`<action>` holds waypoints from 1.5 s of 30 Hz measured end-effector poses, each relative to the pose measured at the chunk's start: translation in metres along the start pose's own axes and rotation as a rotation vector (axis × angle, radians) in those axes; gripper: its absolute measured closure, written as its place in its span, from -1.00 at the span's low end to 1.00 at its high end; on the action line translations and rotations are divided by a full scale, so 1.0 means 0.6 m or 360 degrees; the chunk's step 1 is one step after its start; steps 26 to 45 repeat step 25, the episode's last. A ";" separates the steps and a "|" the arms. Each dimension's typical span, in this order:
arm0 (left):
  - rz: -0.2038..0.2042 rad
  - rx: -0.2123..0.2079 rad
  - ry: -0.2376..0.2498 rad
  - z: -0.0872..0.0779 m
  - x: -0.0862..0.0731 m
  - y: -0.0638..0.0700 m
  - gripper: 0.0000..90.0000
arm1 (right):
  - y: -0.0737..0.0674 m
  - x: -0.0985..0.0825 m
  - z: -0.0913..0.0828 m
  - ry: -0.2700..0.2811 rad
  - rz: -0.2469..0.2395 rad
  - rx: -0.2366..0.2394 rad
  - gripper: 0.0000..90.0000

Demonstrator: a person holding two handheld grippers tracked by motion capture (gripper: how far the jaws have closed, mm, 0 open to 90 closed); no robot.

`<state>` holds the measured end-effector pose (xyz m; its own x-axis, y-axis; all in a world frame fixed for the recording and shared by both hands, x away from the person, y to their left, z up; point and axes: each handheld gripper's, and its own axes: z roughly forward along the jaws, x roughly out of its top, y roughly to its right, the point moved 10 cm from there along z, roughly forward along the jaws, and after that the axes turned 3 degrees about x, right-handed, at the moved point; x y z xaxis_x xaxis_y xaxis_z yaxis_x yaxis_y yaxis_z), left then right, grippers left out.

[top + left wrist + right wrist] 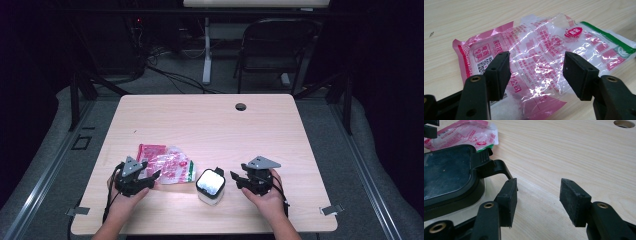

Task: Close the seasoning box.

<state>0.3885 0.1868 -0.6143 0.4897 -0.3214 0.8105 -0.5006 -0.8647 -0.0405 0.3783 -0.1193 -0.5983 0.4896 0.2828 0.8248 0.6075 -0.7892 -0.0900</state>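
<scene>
With both grippers spread, the left gripper (148,176) hovering over the crinkly pink plastic bag (165,164) just left of the black-lidded container (210,186), the slick film is risking slipping or spilling its white granules.

From above we see a pale wooden table (210,125) with a round hole (241,106) near its twelve o'clock edge, and beyond it a dark folding chair (272,45) on the grey floor. Toward seven o'clock our left gripper (150,178) sits with its jaws parted at the near edge of a crumpled pink and clear plastic bag (167,165), while toward five o'clock our right gripper (237,179) rests with jaws apart on bare wood. Between them, at six o'clock, stands a white container with a dark-rimmed lid (210,186), just beside the bag's right end.
</scene>
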 end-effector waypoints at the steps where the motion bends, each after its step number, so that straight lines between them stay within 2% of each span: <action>1: -0.0004 -0.0001 0.0001 0.000 0.000 0.000 -0.14 | 0.000 -0.001 0.000 -0.0008 -0.0005 -0.0001 0.07; 45: -0.0023 0.0009 0.0010 -0.001 0.002 -0.005 -0.14 | -0.001 -0.001 0.001 -0.0005 0.0000 -0.0004 0.05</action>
